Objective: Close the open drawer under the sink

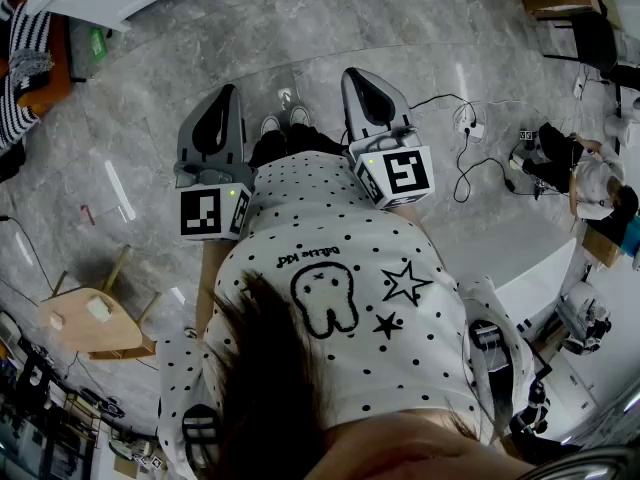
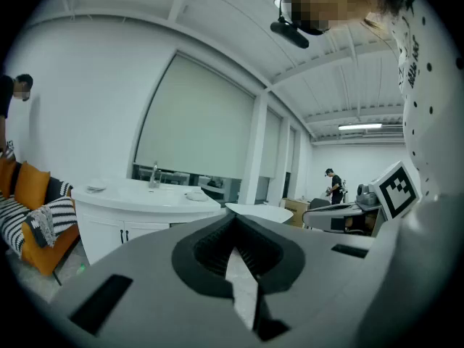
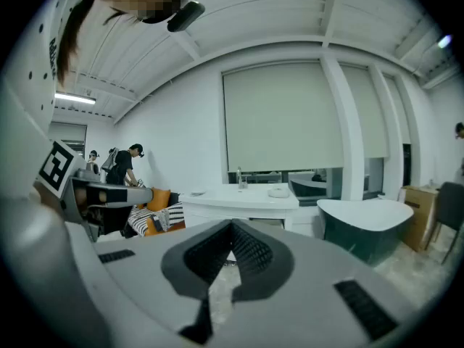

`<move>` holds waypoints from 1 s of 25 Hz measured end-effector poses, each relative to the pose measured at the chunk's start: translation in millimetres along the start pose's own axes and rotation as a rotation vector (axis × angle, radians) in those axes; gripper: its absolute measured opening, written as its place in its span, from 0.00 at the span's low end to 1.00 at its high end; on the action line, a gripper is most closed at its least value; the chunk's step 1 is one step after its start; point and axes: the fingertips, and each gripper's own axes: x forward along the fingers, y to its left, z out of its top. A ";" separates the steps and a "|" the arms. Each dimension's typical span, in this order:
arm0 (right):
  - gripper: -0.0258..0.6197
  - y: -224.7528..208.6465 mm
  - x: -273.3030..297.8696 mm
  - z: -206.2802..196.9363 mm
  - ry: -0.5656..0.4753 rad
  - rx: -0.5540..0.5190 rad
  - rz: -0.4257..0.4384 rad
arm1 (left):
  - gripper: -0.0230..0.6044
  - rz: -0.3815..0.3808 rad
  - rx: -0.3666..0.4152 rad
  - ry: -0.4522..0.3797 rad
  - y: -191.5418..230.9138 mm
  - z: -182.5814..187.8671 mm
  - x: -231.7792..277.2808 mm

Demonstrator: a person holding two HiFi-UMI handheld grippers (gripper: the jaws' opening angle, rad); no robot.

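The left gripper [image 1: 226,92] and right gripper [image 1: 356,76] have their fingers pressed together and hold nothing. The sink cabinet [image 2: 116,227] sits far off at middle left. Next, walk over to it.

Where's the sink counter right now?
In the right gripper view, the sink counter sits centre, between the orange sofa and the dark tub.

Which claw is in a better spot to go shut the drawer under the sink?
Probably the right claw, barely. The sink counter sits straight ahead of it, but off to the side for the left claw. Both are shut, empty and far away.
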 end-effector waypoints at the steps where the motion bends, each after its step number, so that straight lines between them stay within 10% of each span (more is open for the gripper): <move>1: 0.06 1.4 -0.9 0.3 -0.001 -0.003 0.000 | 0.04 -0.009 0.002 -0.002 -2.0 0.2 -0.8; 25: 0.06 1.7 2.4 2.8 -0.024 0.000 0.056 | 0.04 0.008 -0.064 0.035 -11.5 -11.3 3.8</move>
